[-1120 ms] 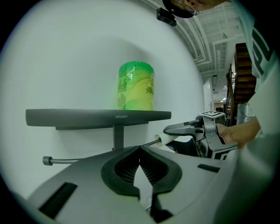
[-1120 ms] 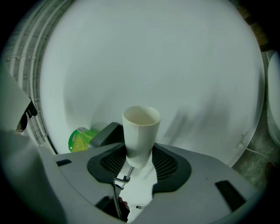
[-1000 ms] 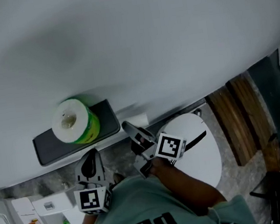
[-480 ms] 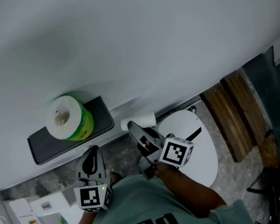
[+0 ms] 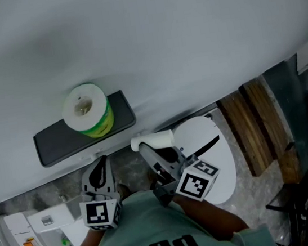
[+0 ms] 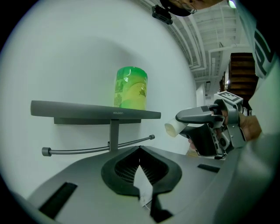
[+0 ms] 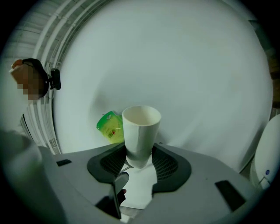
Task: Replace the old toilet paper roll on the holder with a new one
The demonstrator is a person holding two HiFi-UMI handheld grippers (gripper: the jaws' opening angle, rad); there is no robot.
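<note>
**Right gripper** [image 5: 146, 149] – held about level by a hand coming from a green sleeve, below and to the right of the dark grey wall shelf [image 5: 55, 150]. Its jaws stand partly apart, pressed on either side of a pale cardboard toilet-roll tube [image 5: 155, 140].

**Cardboard tube** – gripped at its near end. The long axis runs roughly level, and the free, open end sticks out past the jaw tips toward the white wall [image 5: 160, 45]. The tube is just off the shelf's right end and clear of it.

**Left gripper** [image 5: 100, 170] – held in front of the shelf and below it, tilted slightly down. Its dark pads [image 6: 131, 164] meet at the tips, with nothing gripped.

**Green-wrapped toilet paper roll** [image 5: 86, 109] – stands upright on the shelf, right of centre, core hole facing up.

**Thin grey metal bar** [image 6: 87, 149] – hangs under the shelf on a central post. It is bare, and its knobbed free end is on the side nearest the right gripper.

**Open room** – bare wall above and to the right of the shelf. A white toilet lid [image 5: 215, 156] lies below the shelf's right side, under the right gripper.
</note>
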